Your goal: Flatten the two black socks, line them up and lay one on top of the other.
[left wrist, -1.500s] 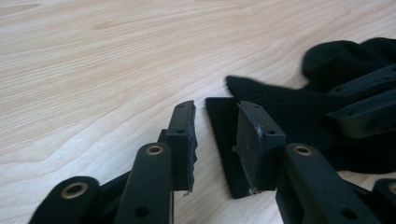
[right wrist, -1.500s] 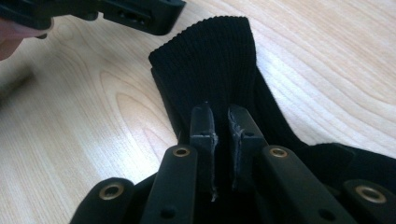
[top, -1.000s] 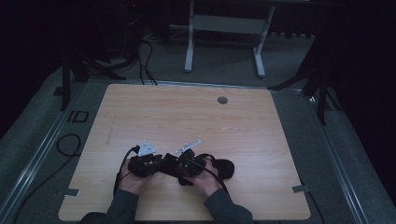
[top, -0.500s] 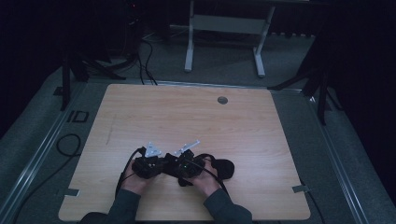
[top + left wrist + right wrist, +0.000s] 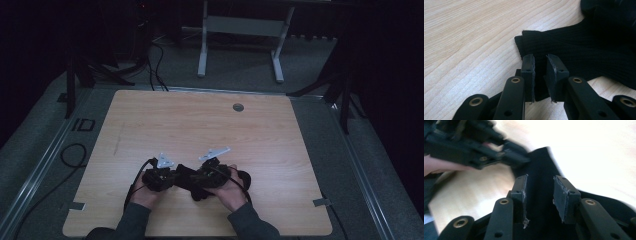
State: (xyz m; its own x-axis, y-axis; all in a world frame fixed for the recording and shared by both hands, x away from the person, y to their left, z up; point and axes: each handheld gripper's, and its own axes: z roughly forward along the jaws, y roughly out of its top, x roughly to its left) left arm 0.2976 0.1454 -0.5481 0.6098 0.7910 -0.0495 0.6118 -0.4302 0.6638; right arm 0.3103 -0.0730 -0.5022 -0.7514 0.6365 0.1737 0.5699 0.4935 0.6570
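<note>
Here, near the front edge of the table point(image 5: 150, 120), the left tongs point(image 5: 540, 72) stand nearly closed, pads pinching the ribbed edge of a black knit cloth point(image 5: 579, 52) that lies flat on the wood. In the high view the cloth point(image 5: 186, 176) sits bunched between the two hands, touching both tools. To its right, the right tongs point(image 5: 539, 197) have just been opening: their pads now stand apart on either side of the cloth point(image 5: 539, 177), not pressing it, with the left tool point(image 5: 474, 142) gripping the cloth's far edge beyond them.
</note>
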